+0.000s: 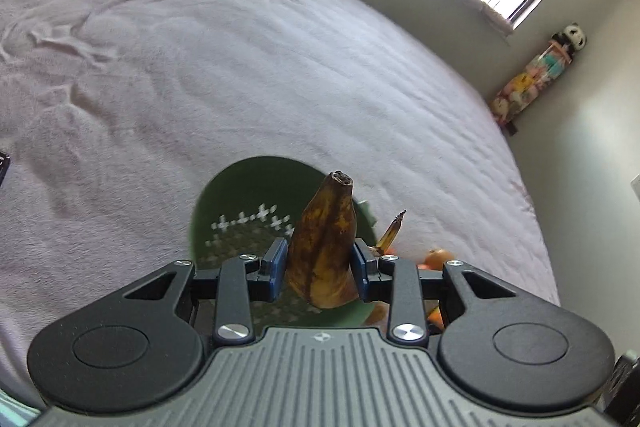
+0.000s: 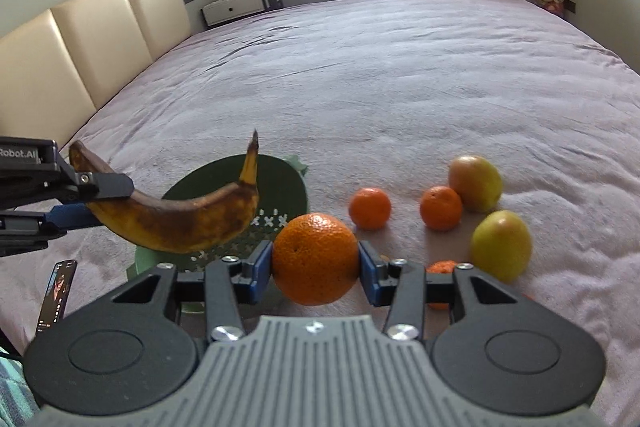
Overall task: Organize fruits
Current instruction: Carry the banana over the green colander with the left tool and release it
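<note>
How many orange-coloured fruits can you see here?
4: a big orange in the right gripper, two small ones on the bed, and one partly hidden behind the gripper. More may be hidden.

Black tool linkages, blue pads, silver screws, ribbed grey housing

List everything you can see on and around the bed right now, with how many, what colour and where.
banana: one, brown-spotted yellow, held in the air over the colander
large orange: one, orange, held in the air
small oranges: two in full view, orange, on the bedspread; another orange fruit partly hidden behind the right gripper
apples: two, yellow-green, on the bedspread at right
colander: one, green, on the bedspread
phone: one, dark, lower left on the bed
bedspread: one, pale lilac
headboard: cream panels, left
left gripper: shut on the banana
right gripper: shut on the large orange
</note>
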`<state>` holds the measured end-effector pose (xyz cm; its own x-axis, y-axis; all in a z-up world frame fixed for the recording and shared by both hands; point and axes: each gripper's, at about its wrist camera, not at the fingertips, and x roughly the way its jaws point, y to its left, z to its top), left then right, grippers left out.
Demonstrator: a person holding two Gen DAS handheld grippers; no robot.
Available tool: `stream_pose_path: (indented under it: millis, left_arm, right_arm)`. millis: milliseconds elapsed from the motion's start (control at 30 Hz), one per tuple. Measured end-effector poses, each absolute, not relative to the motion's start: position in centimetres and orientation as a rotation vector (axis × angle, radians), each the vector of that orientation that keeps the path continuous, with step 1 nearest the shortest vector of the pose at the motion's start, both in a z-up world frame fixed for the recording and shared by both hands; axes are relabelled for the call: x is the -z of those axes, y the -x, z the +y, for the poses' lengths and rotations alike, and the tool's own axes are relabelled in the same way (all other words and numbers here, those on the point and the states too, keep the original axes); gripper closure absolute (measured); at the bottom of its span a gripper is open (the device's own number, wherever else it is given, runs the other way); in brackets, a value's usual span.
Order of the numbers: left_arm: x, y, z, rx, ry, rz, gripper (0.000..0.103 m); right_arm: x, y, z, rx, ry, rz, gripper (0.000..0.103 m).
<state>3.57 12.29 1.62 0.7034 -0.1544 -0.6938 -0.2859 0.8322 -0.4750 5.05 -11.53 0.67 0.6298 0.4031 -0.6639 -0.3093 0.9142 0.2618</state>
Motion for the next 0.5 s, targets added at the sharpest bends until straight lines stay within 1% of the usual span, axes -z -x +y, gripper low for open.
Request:
stream_pose_path:
  millis: [267,500]
  left_arm:
    - [0.0,-4.6,12.3,-0.115,0.542,0.919,0.065]
    - [1.4,-5.4,12.2,-0.091,0.508,1.017,0.065]
  right_arm:
    - [-1.3,-6.6,-8.1,-0.523,0.004,0.767,0.060]
    - [-0.5,-8.5,-5.4,-0.595,0.120,0.790,0.060]
